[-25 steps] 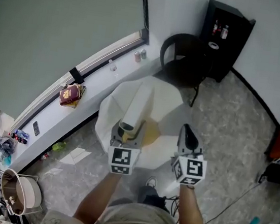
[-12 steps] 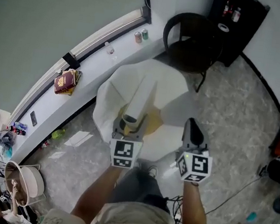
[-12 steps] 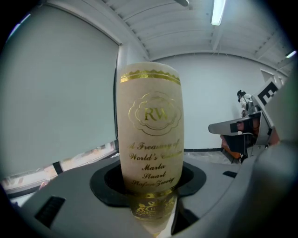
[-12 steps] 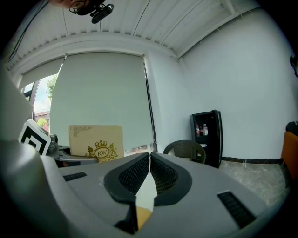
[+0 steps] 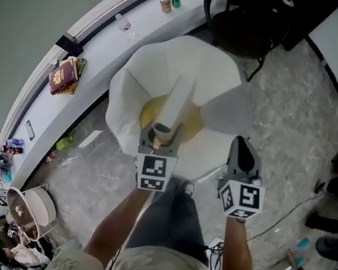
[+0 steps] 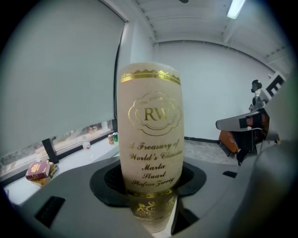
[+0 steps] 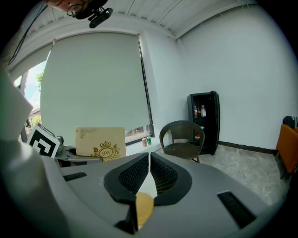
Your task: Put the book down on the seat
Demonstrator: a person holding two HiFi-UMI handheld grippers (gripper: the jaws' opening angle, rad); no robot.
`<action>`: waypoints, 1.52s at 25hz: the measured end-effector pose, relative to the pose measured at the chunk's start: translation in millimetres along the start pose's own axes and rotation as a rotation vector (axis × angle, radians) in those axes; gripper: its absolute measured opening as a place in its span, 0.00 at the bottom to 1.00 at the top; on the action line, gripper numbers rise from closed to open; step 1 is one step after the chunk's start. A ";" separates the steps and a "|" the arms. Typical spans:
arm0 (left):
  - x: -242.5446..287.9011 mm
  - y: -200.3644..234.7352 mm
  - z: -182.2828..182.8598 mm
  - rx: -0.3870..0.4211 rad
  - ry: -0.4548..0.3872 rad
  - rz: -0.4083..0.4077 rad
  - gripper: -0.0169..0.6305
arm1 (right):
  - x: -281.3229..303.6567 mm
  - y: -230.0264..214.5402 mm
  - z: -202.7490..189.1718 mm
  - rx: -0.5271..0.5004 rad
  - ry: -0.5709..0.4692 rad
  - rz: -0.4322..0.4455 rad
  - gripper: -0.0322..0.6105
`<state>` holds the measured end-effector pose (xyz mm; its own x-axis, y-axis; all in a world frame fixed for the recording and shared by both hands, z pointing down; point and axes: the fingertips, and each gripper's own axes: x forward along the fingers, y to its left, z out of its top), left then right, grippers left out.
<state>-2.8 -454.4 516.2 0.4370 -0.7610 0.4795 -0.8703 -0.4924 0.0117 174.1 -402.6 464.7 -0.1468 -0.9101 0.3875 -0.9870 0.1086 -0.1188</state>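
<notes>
My left gripper point(image 5: 161, 138) is shut on a cream book point(image 5: 174, 104) with gold lettering and holds it upright, spine toward the camera point(image 6: 150, 139). It hangs over a large white rounded seat point(image 5: 137, 74) with a yellowish middle point(image 5: 149, 111). My right gripper point(image 5: 242, 153) is beside it to the right, over the seat's near edge. Its jaws point(image 7: 149, 167) are pressed together with nothing between them. From the right gripper view the book's front cover point(image 7: 100, 142) shows at the left.
A black wicker chair point(image 5: 245, 24) stands beyond the seat, with a black cabinet point(image 7: 204, 122) behind it. A white windowsill point(image 5: 100, 48) runs along the left with stacked books point(image 5: 64, 75) and cans point(image 5: 170, 2). Clutter and a bin point(image 5: 26, 208) sit at lower left.
The view has moved forward: the white seat now lies more directly under both grippers, and the chair and cabinet have slid toward the top edge. The grip on the book is unchanged.
</notes>
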 end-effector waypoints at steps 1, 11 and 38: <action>8.2 4.3 -10.0 -0.005 0.012 -0.006 0.39 | 7.8 1.4 -8.1 0.002 0.011 -0.002 0.05; 81.3 35.6 -122.6 -0.021 0.166 -0.050 0.39 | 82.4 20.7 -92.5 0.025 0.096 -0.027 0.05; 248.8 -50.7 -315.9 0.012 0.530 -0.001 0.39 | 164.7 -75.2 -253.4 -0.022 0.213 0.113 0.05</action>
<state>78.3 -485.3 912.1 0.2603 -0.4438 0.8575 -0.8659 -0.5002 0.0040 207.5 -459.3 769.2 -0.2647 -0.7871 0.5571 -0.9643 0.2159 -0.1532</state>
